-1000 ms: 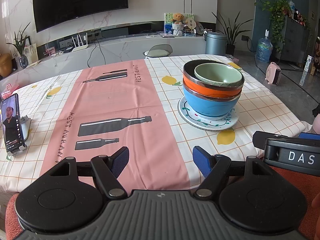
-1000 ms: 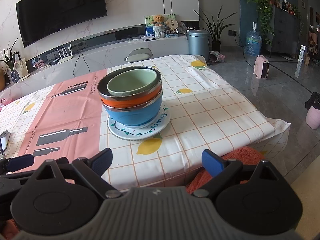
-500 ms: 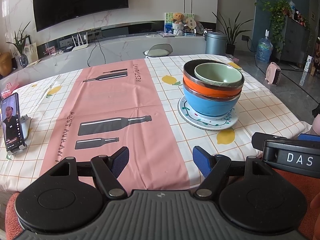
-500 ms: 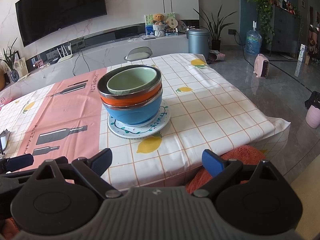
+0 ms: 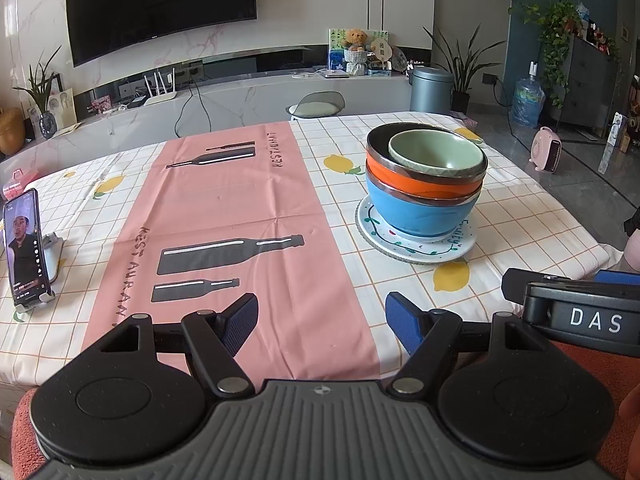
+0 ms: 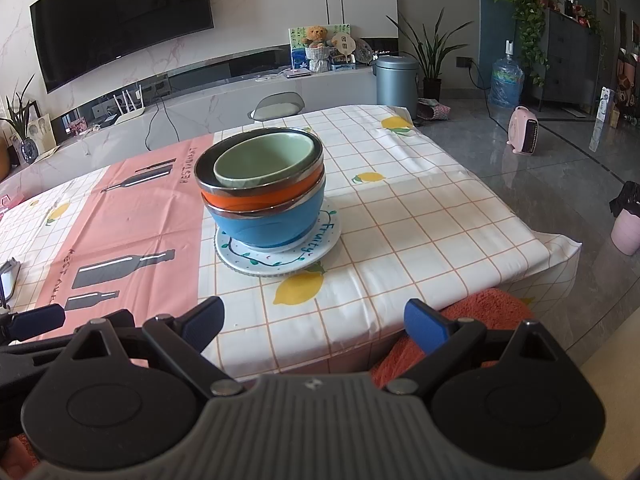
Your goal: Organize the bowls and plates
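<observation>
A stack stands on the table's right half: a pale green bowl nested in an orange bowl, which sits in a blue bowl, all on a white plate with green leaf print. My left gripper hovers open over the near table edge, left of the stack. My right gripper is open at the near edge, just in front of the stack. Both hold nothing.
A phone on a stand plays video at the table's left edge. A pink runner with bottle prints crosses the tablecloth. The right gripper's body shows at the left view's right side. A chair stands behind the table.
Nearly nothing moves; the right wrist view has crept slightly closer to the bowl stack. Both grippers stay open.
</observation>
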